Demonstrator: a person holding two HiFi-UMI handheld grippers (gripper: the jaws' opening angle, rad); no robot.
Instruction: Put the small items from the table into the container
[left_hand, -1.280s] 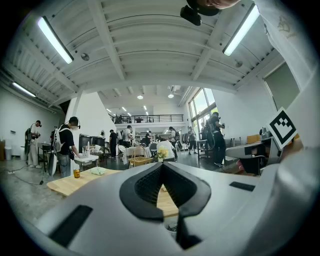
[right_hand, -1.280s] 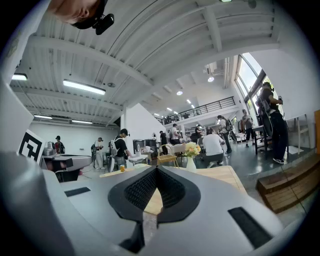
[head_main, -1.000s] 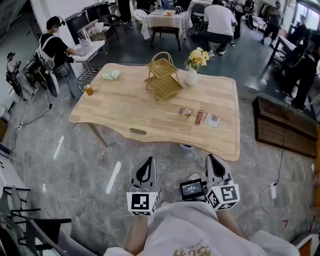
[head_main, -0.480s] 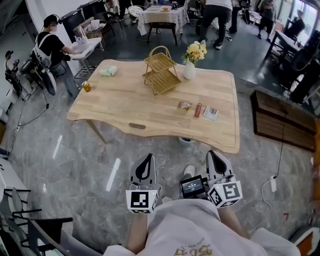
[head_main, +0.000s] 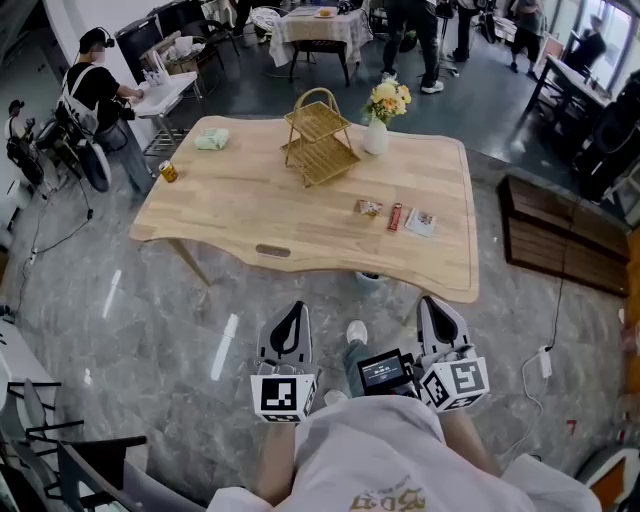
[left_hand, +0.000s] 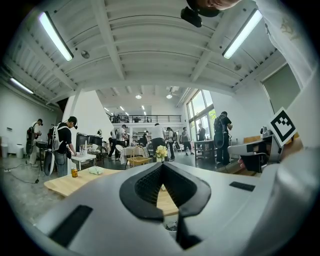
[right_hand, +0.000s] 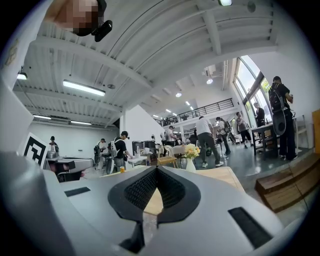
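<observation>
Wood fills the middle of my view: a pale tabletop (head_main: 250, 210) stands well ahead of me across a grey stone floor (head_main: 150, 330), and I am short of it, with both tools held level in front of my body. My left tool (head_main: 292, 316) is clenched on nothing, its pads meeting at the tips, and my right tool (head_main: 432, 303) is likewise clenched and empty. The things I am after, three small packets (head_main: 396, 216), lie in a short row on the tabletop's right half, near its front edge and just beside one another. The container I take to be the tiered basket (head_main: 318, 150), which stands upright towards the far side, left of a vase of flowers (head_main: 378, 125) and apart from the packets. A green cloth (head_main: 211, 140) and a can (head_main: 168, 172) sit at the far left corner, well away. I judge that the task has not begun: this is the approach, with nothing picked up. The next move calls for walking up to the front right edge until the packets are within reach, spreading the jaws of one tool, and bringing it down over the nearest packet. These packets lie flat and thin, so I expect to need a low, shallow pinch.
</observation>
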